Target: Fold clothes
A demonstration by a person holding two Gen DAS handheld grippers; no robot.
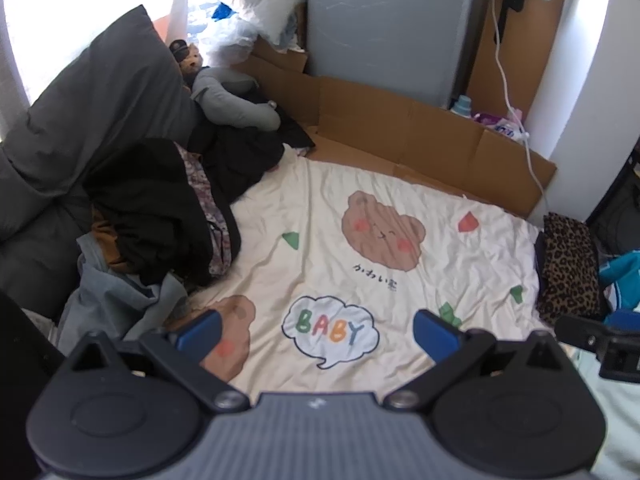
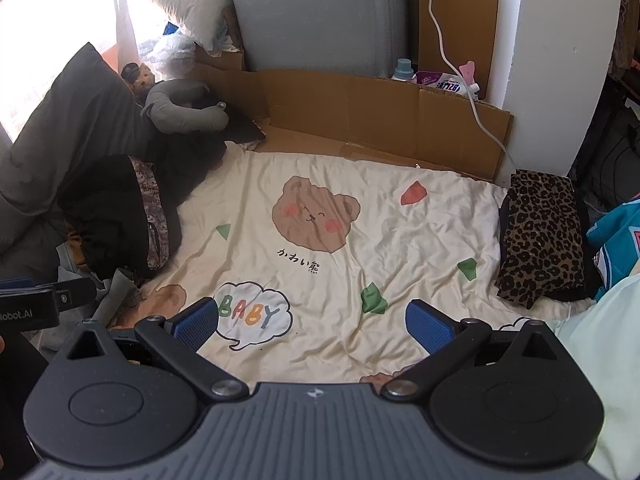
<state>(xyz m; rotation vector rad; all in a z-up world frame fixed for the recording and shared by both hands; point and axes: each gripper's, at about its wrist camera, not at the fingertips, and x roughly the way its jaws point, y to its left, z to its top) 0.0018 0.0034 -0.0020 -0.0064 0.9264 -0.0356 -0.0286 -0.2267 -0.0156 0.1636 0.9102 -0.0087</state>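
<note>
Both grippers hang above a cream bear-print bedsheet (image 2: 400, 240) and hold nothing. The left gripper (image 1: 316, 334) has its jaws spread wide, and the right gripper (image 2: 312, 326) has its jaws spread wide too; between each pair only the sheet shows. The clothes to fold lie apart from the jaws: a pile of dark clothes (image 1: 160, 216) sits on the left edge of the sheet, well beyond the left gripper, and a folded leopard-print garment (image 2: 540, 236) rests at the right edge of the sheet, beyond the right gripper. On the sheet, a speech bubble (image 2: 252, 314) reads "BABY" in coloured letters, and under the bear face (image 2: 314, 218) stands a line of Japanese writing. Beyond the sheet stands flattened cardboard (image 2: 380, 116). The left gripper's body, seen in the right wrist view, bears a partly cut "Robot.AI".
</note>
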